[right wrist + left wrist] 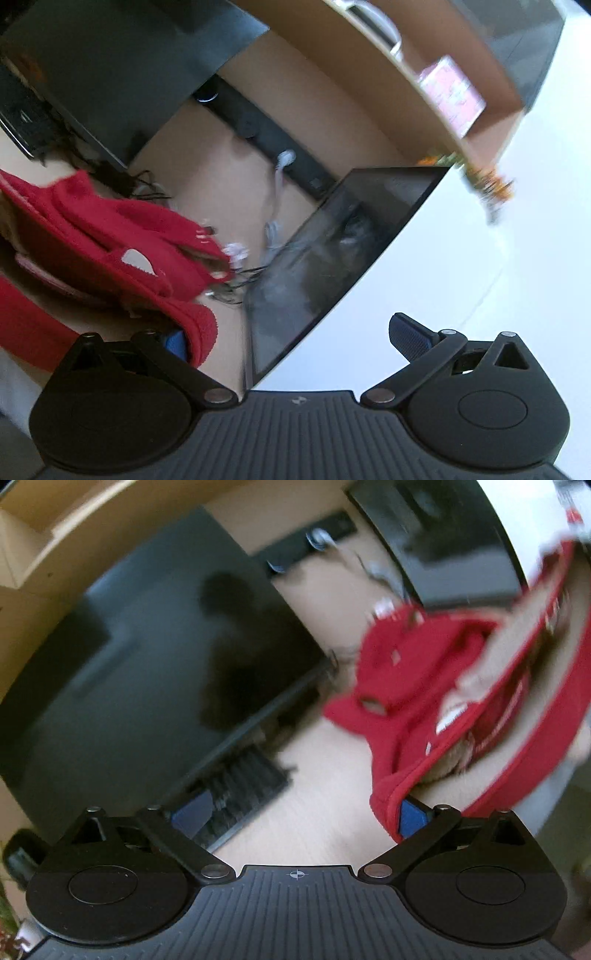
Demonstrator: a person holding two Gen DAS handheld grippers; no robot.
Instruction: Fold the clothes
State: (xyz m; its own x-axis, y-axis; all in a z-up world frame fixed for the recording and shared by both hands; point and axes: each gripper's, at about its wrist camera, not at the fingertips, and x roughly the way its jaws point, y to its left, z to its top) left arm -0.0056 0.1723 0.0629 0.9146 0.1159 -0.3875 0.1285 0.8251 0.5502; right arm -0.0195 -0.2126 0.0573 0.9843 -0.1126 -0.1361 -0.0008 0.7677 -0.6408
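Left wrist view: mounted behind the left gripper [301, 818], facing forward and downward over a pale wooden desk [317, 801], tilted, blurred; large dark flat monitor [147, 672] at left, crumpled red fleece garment [436, 701] close at right. Right wrist view: mounted behind the right gripper [291, 341], likewise tilted; same garment [122, 243] close at left, white wall [517, 258] at right. Shared: garment, desk [207, 177], black power strip [306, 542] [266, 129].

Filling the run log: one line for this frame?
left tool: open, red garment draped over one finger | right tool: open, same | frames motion-blurred
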